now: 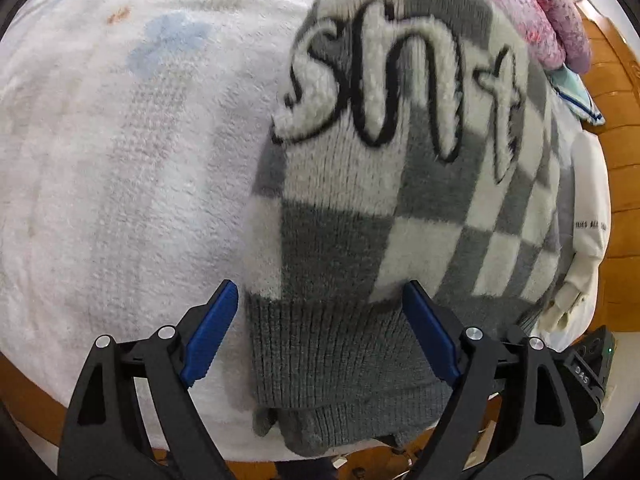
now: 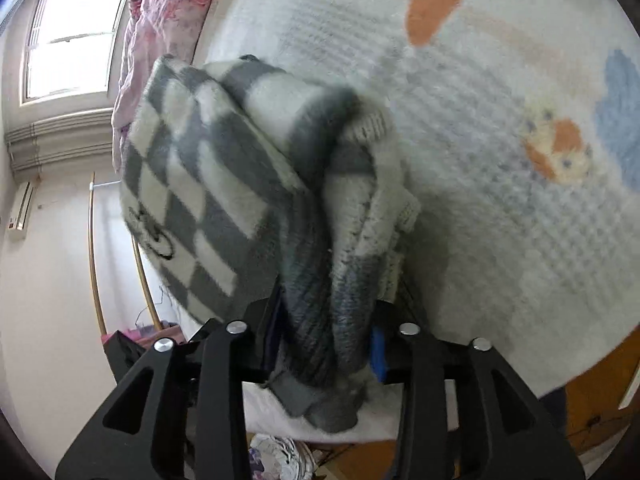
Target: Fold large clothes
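While pinching the bunched grey-and-white checked fuzzy knit sweater (image 2: 224, 184) between right gripper (image 2: 328, 336) fingers to lift it, left gripper (image 1: 320, 332) spread wide around its ribbed hem.

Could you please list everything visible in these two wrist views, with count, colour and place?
checkered sweater: one, grey and white with fuzzy white lettering, folded on the blanket, ribbed hem nearest the left gripper.
blanket: one, white fleece with faint blue and orange prints, covering the bed.
quilt: one, pink floral, bunched at the far edge.
cream garment: one, with small dark print, beside the sweater.
window: one, bright, on the wall.
left gripper: black with blue pads, open, straddling the sweater hem.
right gripper: black, shut on a bunched sweater edge.
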Demonstrator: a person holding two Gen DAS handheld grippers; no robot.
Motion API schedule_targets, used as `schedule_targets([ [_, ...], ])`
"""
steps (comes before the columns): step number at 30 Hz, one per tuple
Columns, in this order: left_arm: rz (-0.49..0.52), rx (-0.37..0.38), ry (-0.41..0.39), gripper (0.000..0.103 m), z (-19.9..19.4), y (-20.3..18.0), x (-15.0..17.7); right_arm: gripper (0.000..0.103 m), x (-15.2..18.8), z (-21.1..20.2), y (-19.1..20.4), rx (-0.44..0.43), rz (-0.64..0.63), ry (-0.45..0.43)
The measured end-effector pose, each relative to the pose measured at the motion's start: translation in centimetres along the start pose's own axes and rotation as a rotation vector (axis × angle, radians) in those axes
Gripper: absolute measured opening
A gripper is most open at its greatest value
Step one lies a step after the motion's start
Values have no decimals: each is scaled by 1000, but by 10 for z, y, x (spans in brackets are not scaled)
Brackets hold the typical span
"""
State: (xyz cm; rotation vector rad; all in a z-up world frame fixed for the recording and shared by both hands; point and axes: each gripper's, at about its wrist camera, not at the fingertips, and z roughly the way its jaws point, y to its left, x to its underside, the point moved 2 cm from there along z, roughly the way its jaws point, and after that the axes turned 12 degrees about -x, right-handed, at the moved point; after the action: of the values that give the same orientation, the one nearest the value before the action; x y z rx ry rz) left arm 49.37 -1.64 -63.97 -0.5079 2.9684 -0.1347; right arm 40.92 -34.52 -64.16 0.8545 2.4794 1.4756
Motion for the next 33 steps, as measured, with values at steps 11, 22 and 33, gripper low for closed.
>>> schedule_targets([
  [11, 57, 19, -251, 85, -83, -22, -64, 3, -50, -17, 103, 155, -420, -11],
  [22, 187, -79, -151, 90, 7, -70, -152, 0, -136, 162, 142, 332, -595, 116],
  [33, 172, -40, -129, 95, 15, -66, -159, 2, -102, 118, 127, 322, -548, 185],
])
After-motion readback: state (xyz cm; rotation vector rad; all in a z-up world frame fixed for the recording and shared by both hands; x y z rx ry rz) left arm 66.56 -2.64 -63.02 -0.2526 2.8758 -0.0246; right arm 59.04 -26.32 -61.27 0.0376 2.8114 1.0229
